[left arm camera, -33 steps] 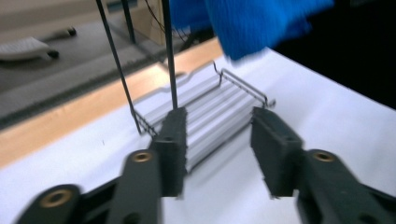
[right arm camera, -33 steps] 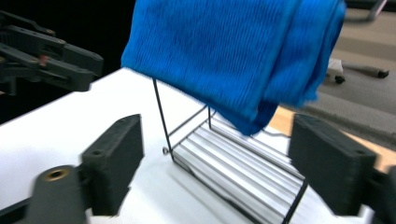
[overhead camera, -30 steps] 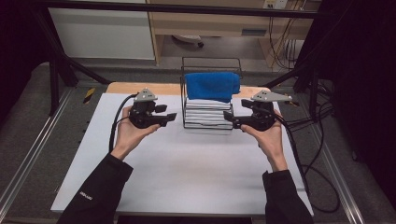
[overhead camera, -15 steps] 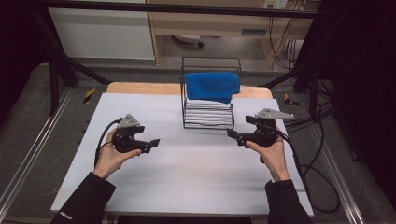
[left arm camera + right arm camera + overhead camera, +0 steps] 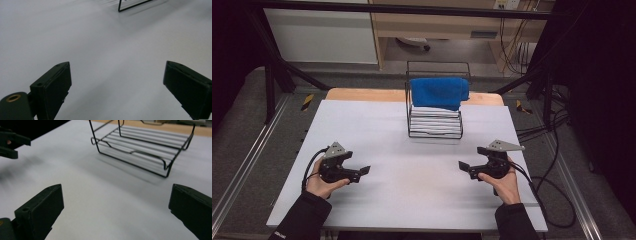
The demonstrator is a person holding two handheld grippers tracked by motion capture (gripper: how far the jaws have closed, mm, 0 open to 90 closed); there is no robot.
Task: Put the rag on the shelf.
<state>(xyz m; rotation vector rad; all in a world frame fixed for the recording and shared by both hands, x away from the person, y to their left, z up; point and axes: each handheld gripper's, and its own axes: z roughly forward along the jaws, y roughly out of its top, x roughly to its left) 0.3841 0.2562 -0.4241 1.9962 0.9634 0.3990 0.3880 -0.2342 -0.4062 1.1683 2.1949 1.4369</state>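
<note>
No brand or label could be read anywhere; small white lettering on the cuff of the person's dark left sleeve (image 5: 304, 216) was too tiny to make out. The black wire basket (image 5: 435, 131), taken here as the landmark, stood on the far middle of the matte white table top (image 5: 412, 190), and a folded blue cloth (image 5: 439, 92) lay draped over its upper rim above a row of pale horizontal bars. Behind the basket a strip of light wooden board (image 5: 362, 94) edged the white surface. Beyond it lay a grey floor, a white cabinet front, a wooden shelf and loose black cables to the basket's right, with dark frame posts at both sides. The left gripper (image 5: 363, 170) was held low over the table, nearer the person than the basket and well to its left, with its jaws having just been opening and standing wide with bare white surface between them. The right gripper (image 5: 464, 166) was held equally low, nearer the person and to the basket's right, jaws spread wide and grasping nothing. Both pointed inward, well apart from the basket and cloth.
</note>
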